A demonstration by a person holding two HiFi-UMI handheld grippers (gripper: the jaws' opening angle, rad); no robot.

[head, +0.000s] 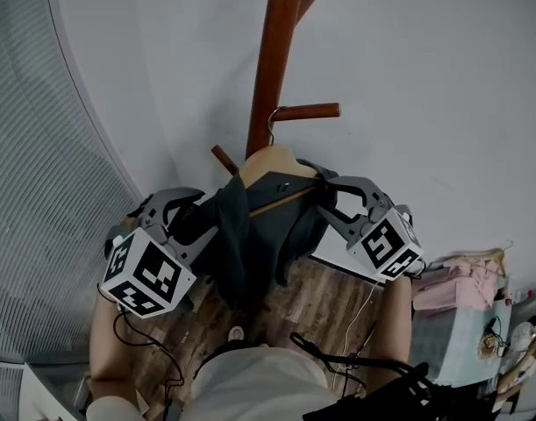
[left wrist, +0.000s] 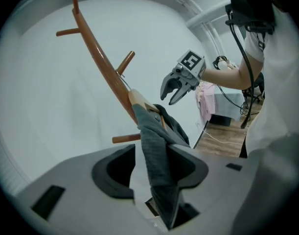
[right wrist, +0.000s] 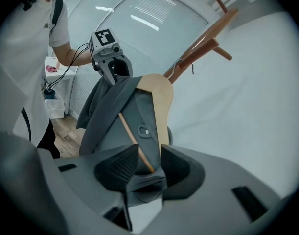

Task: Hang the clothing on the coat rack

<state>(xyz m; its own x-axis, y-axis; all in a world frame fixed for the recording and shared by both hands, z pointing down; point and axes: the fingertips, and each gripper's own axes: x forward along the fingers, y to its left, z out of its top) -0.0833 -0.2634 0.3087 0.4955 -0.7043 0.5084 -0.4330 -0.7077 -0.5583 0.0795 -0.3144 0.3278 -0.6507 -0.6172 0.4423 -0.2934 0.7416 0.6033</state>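
While seating hanger (right wrist: 161, 97) on coat rack (head: 272, 51), pinches its end with right gripper (right wrist: 149, 164) for steadiness, holds left gripper (left wrist: 151, 173) spread around loose garment (left wrist: 156, 146).

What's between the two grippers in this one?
The dark garment on its wooden hanger lies between the left gripper and the right gripper; the head view shows it.

wall (head: 443, 77): plain white
floor (head: 329, 296): wood planks
blinds (head: 39, 191): ribbed, left of left claw (head: 193, 213)
cabinet (head: 460, 340): cluttered, right of right claw (head: 331, 198)
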